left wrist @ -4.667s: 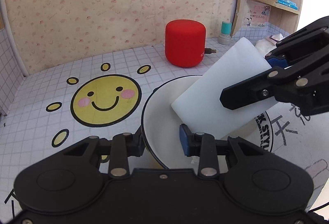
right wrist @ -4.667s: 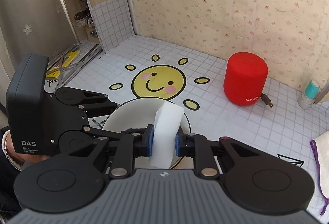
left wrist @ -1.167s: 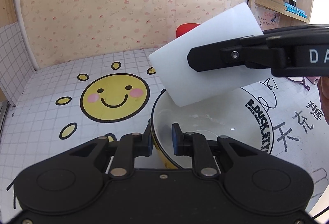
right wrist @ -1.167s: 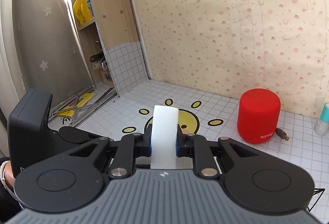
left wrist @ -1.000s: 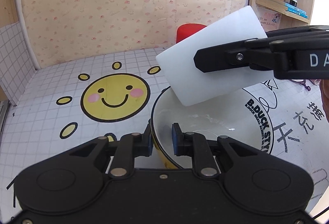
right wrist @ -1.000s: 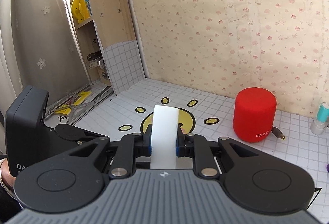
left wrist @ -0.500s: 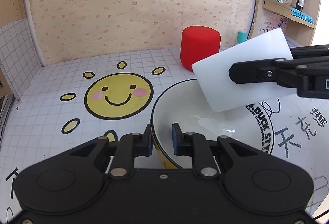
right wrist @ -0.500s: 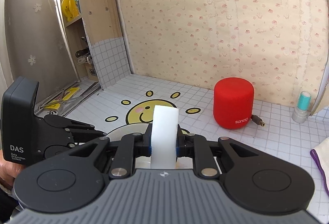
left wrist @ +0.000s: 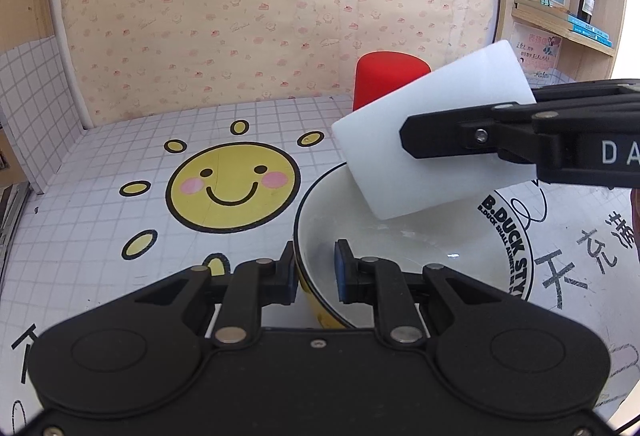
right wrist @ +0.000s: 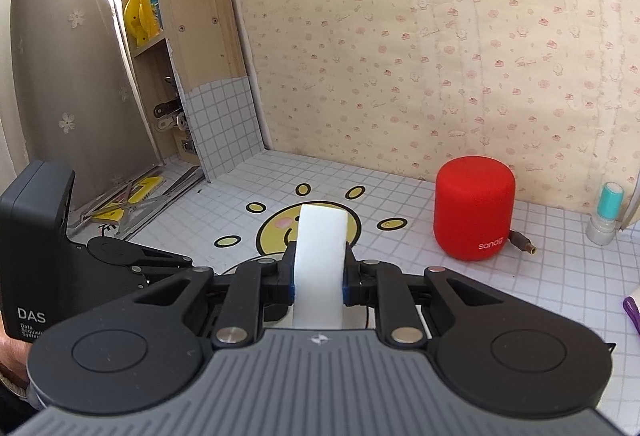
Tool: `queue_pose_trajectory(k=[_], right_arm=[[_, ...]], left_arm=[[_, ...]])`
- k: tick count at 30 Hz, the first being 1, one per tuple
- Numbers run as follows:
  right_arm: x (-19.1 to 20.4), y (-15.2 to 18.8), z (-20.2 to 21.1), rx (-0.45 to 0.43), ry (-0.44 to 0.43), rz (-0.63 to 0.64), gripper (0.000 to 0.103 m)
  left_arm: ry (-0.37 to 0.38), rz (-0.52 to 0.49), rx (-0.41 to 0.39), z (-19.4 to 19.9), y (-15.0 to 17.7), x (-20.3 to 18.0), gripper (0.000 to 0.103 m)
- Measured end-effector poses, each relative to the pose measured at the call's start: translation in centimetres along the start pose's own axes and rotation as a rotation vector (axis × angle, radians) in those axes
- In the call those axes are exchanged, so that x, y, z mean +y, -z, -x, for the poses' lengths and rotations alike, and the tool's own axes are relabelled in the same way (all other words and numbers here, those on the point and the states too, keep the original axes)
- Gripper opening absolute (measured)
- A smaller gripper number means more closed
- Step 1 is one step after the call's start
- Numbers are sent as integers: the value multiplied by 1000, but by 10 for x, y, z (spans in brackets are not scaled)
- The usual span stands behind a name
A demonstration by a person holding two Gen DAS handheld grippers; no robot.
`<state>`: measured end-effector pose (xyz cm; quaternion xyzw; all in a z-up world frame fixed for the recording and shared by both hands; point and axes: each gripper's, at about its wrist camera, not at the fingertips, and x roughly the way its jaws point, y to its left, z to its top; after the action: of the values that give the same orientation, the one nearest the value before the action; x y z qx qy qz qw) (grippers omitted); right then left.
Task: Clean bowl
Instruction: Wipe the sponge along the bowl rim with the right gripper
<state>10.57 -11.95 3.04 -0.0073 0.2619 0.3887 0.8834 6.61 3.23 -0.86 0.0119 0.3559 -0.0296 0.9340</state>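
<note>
Since half a second ago the white sponge block (left wrist: 432, 136) has swung back toward the bowl (left wrist: 404, 232): it now hangs above the bowl's far rim and covers the lower part of the red speaker (left wrist: 390, 74), where before it sat further right and left the speaker in plain view. Compared with the oldest pictures, the sponge is lifted out of the bowl and not pressed into it.

At present the left gripper (left wrist: 316, 270) has its fingers (left wrist: 289, 276) closed on the bowl's near rim, one finger outside the wall and the other inside. The bowl sits on the desk (left wrist: 100, 196), straight ahead of those fingers, its white inside glossy with a wet-looking sheen near the bottom. Beyond the left finger lies the yellow smiling sun print (left wrist: 233, 187).

The right gripper (right wrist: 319, 276) clamps the sponge (right wrist: 320, 264) between its two fingers, the block standing on edge and reaching out past the fingertips. From the left wrist view the sponge is tilted, its lower corner close over the bowl's inside; whether it touches the bowl cannot be told. Ahead and right of the right fingers stands the red speaker (right wrist: 474, 208), with a small teal-capped bottle (right wrist: 606, 214) further right by the wall.
</note>
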Motion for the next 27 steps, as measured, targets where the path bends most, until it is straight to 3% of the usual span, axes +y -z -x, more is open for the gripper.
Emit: queue_pose_trajectory(k=[13,27], right_arm=[[16,-6,-9,4,-64,20,21],[2,2,1,0,32,-11,20]], left_arm=[[-8,7,-2,0,-1,-2,19],[-35,12,-8,1,0,-7,20]])
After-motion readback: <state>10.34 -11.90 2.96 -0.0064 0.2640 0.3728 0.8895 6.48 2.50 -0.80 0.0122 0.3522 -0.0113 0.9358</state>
